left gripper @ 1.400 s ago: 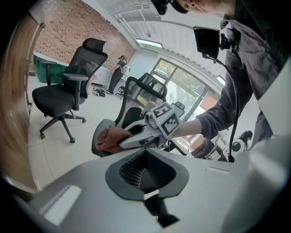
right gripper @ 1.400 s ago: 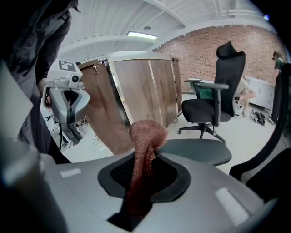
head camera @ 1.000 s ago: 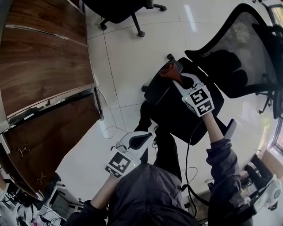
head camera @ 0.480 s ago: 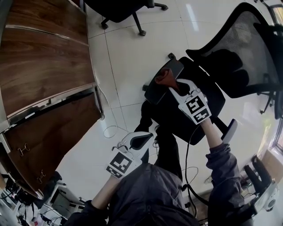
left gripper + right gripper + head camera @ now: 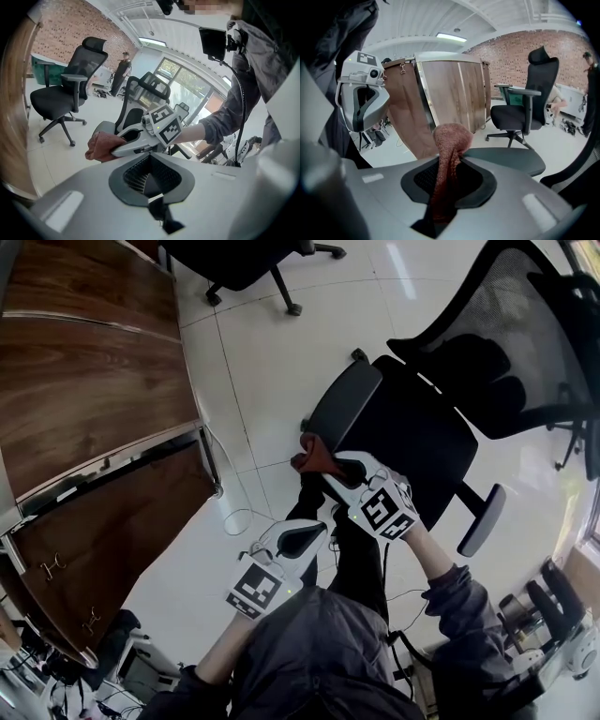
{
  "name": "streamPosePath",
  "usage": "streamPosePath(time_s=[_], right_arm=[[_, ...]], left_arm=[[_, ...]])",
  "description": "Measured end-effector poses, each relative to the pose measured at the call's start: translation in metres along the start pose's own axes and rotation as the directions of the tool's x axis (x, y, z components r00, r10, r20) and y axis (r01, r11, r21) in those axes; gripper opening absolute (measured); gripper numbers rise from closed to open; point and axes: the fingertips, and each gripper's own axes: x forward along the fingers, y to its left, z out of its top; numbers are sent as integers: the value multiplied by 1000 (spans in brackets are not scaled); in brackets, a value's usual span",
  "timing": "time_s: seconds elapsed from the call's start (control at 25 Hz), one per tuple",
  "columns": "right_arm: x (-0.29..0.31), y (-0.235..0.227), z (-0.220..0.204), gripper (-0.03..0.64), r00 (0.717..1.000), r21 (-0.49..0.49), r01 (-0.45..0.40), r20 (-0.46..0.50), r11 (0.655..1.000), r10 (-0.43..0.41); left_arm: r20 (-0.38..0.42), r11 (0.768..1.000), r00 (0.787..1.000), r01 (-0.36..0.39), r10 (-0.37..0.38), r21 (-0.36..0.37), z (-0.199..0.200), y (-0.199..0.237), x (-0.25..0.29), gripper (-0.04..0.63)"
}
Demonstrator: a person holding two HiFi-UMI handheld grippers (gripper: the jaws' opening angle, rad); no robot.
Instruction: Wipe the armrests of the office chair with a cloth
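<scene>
A reddish-brown cloth (image 5: 313,458) hangs bunched from my right gripper (image 5: 330,471), which is shut on it. The cloth sits just off the near end of the office chair's grey left armrest (image 5: 343,407), apart from the pad. In the right gripper view the cloth (image 5: 449,149) fills the jaws and the armrest (image 5: 510,160) lies just beyond. The chair's other armrest (image 5: 480,520) is at the right. My left gripper (image 5: 309,532) is held low near my body, shut and holding nothing. From the left gripper view I see the cloth (image 5: 100,146) and the right gripper (image 5: 123,143).
A wooden cabinet (image 5: 103,493) and desk top (image 5: 84,352) stand at the left. A second black office chair (image 5: 246,263) is at the back. White cables (image 5: 234,517) lie on the tiled floor. The chair's mesh backrest (image 5: 525,324) rises at the right.
My right gripper has drawn the cloth back along the left armrest toward me and off its near end. The left gripper has stayed where it was.
</scene>
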Motion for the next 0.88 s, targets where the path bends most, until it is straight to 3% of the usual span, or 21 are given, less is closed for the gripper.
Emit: streamPosePath(time_s=[0.12, 0.24, 0.52, 0.68, 0.88], right_arm=[[-1, -24, -4, 71, 999, 27, 36, 3, 999, -36], [-10, -69, -6, 71, 992, 112, 125, 5, 986, -127], [-45, -157, -14, 71, 946, 269, 312, 7, 911, -326], [-59, -152, -27, 71, 935, 355, 327, 15, 876, -355], [-53, -108, -63, 71, 953, 438, 273, 0, 856, -304]], left_arm=[[-2, 1000, 1000, 0, 0, 3, 0, 0, -1, 15], [-5, 1000, 1000, -6, 6, 4, -2, 2, -4, 15], [-14, 1000, 1000, -9, 9, -1, -6, 3, -6, 15], [-15, 1000, 1000, -4, 4, -2, -5, 4, -6, 15], [-21, 1000, 1000, 4, -4, -2, -3, 6, -3, 15]])
